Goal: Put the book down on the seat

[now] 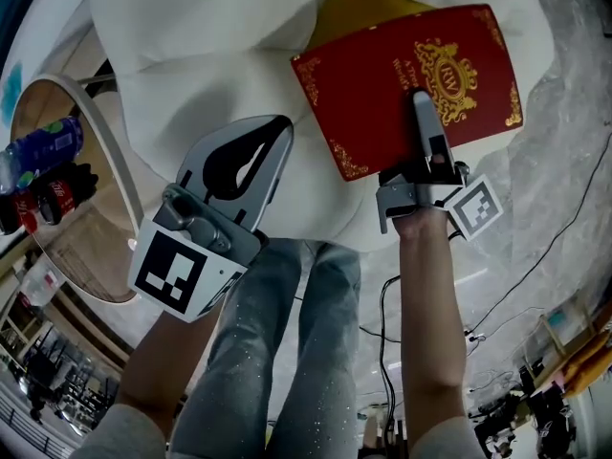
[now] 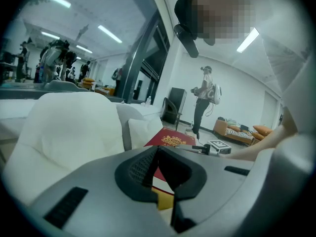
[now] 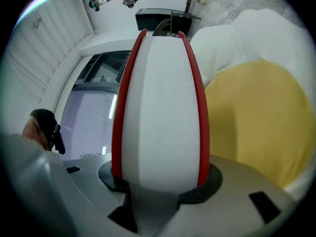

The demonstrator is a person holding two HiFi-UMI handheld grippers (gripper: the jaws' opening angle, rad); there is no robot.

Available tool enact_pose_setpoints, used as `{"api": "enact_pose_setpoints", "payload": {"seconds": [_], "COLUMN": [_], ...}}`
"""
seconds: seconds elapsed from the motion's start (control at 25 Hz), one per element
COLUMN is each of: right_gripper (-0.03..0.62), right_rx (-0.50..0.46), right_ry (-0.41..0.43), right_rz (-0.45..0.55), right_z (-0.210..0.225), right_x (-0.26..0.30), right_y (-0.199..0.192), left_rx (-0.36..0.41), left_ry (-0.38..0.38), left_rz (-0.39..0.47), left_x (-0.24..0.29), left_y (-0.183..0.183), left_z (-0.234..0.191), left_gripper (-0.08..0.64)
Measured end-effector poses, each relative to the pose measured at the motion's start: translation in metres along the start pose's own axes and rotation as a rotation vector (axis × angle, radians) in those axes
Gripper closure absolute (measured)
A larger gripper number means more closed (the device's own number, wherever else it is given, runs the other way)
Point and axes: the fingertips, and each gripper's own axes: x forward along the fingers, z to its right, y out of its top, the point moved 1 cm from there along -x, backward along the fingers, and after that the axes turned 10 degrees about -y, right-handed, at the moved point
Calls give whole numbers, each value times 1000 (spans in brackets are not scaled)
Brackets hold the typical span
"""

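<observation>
Right tongs [image 1: 422, 100] clamp the book [image 1: 382, 75], seemingly a stiff, weighty hardback, mid page-edge; left tongs [image 1: 278, 128] are closed, empty.

Gold print on red book [image 1: 406, 84] cover: unreadable.

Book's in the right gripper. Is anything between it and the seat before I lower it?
A yellow cushion lies on the white seat beneath the book, at its far edge. Nothing else shows under it; the left gripper sits off to the side.
</observation>
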Motion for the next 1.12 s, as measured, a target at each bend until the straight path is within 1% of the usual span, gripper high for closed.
{"api": "enact_pose_setpoints", "payload": {"seconds": [0.2, 0.4, 0.56, 0.72, 0.84, 0.96, 1.12], "right_gripper": [337, 337, 337, 337, 337, 337, 337], "right_rx": [52, 88, 138, 191, 168, 165, 117], "right_ry": [-8, -5, -9, -13, -32, -59, -84], "right_rz": [24, 24, 29, 25, 0, -10, -10], "right_z": [26, 49, 70, 85, 96, 111, 120], "right_x": [7, 17, 23, 29, 33, 39, 41], "right_y": [5, 5, 0, -5, -15, -25, -26], "left_rx": [-11, -13, -49, -37, -29, -32, -31], "left_ry": [3, -13, 3, 2, -1, -9, -17], "left_rz": [0, -6, 6, -1, -8, -9, -17], "left_x": [3, 5, 4, 4, 2, 0, 2], "left_y": [-6, -16, -20, -25, -30, -36, -43], "left_z": [2, 4, 0, -1, -1, -3, -3], "left_gripper": [545, 545, 545, 545, 545, 545, 545]}}
